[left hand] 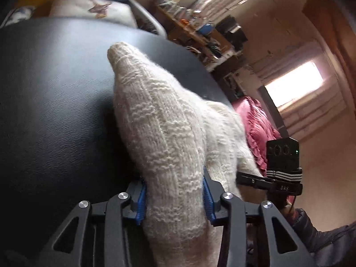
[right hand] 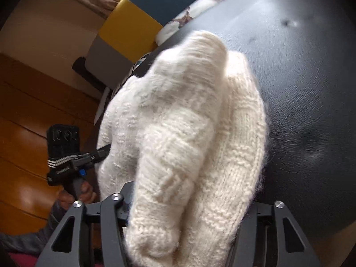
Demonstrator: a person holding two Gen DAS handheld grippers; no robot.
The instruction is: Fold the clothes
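Observation:
A cream knitted woollen garment (left hand: pixel 160 120) lies on a black leather surface (left hand: pixel 55 93), its narrow end pointing away. My left gripper (left hand: pixel 174 200) is shut on the near end, with the blue pads (left hand: pixel 208 198) pressed into the knit on both sides. The right gripper (left hand: pixel 247 179) comes in from the right, and its tips are buried in the wool. In the right wrist view the garment (right hand: pixel 189 115) is bunched in thick folds, and my right gripper (right hand: pixel 189 211) is shut on the bundle, which hides its tips. The left gripper (right hand: pixel 100 153) reaches into the knit from the left.
The black leather surface (right hand: pixel 300 77) curves off to the right. A pink quilted fabric (left hand: pixel 255 122) lies past its edge, and a cluttered shelf (left hand: pixel 200 31) stands behind. A wooden floor (right hand: pixel 26 115) and a yellow, blue and grey block (right hand: pixel 133 22) are at left. A hand (right hand: pixel 75 195) holds the left tool.

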